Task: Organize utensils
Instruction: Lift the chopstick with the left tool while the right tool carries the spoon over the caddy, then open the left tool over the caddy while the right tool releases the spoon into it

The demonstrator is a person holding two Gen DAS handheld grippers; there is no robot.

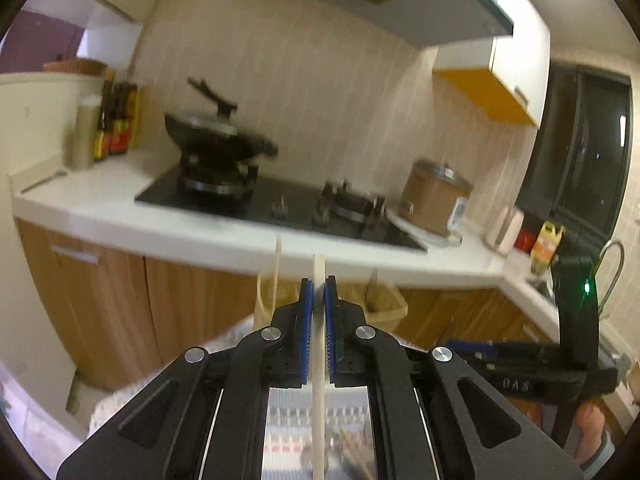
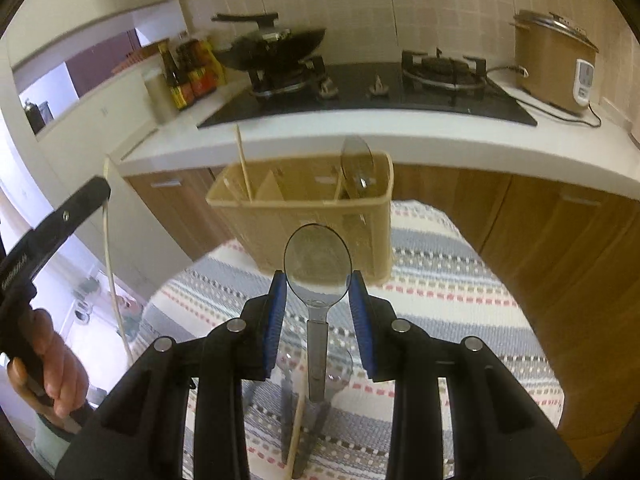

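My left gripper (image 1: pixel 318 294) is shut on a pale wooden chopstick (image 1: pixel 319 364) and holds it upright above the striped cloth; the chopstick also shows at the left of the right wrist view (image 2: pixel 109 256). My right gripper (image 2: pixel 318 286) is shut on a clear smoky plastic spoon (image 2: pixel 317 266), bowl forward, just in front of the beige utensil caddy (image 2: pixel 320 222). The caddy holds one chopstick (image 2: pixel 244 168) in its left compartment and another clear spoon (image 2: pixel 357 164) in its right one. A further spoon (image 2: pixel 338 376) and a chopstick (image 2: pixel 295 436) lie on the cloth below.
The caddy stands on a striped tablecloth (image 2: pixel 460 280). Behind it runs a white counter (image 2: pixel 400 136) with a black hob, a wok (image 2: pixel 276 46), sauce bottles (image 2: pixel 188 74) and a brown rice cooker (image 2: pixel 552 64). Wooden cabinet doors (image 1: pixel 100 300) lie under the counter.
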